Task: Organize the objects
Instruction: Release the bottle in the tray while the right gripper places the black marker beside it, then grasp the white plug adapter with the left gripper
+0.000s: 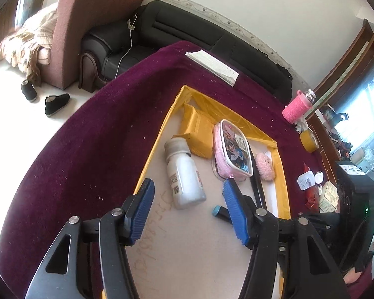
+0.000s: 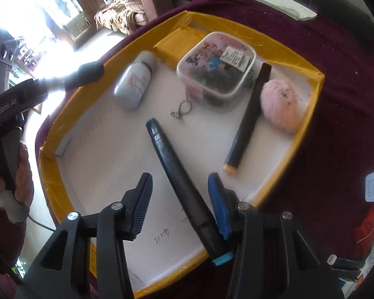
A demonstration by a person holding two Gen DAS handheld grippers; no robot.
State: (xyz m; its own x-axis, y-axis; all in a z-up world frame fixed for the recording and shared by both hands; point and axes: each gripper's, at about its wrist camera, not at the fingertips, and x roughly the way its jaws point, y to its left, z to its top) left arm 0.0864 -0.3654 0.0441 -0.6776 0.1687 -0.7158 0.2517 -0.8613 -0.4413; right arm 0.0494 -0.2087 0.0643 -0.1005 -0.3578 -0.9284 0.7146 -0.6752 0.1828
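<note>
The black marker with the teal cap (image 2: 184,191) lies in the yellow-rimmed tray (image 2: 314,79) on the maroon bench (image 2: 336,137), long axis diagonal, capped end nearest the camera. The right hand-held gripper (image 2: 179,199) is released around it, one pad touching it. The left hand-held gripper (image 1: 187,199) hangs open just over the white bottle (image 1: 184,177).

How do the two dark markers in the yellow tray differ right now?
The teal-capped marker lies between the right gripper's open jaws, against one pad; the orange-ended marker lies apart, beside the pink pom-pom. They slant opposite ways. The teal one's far end is rounded; the orange one's is square. Both are dark and lie in the tray.
</note>
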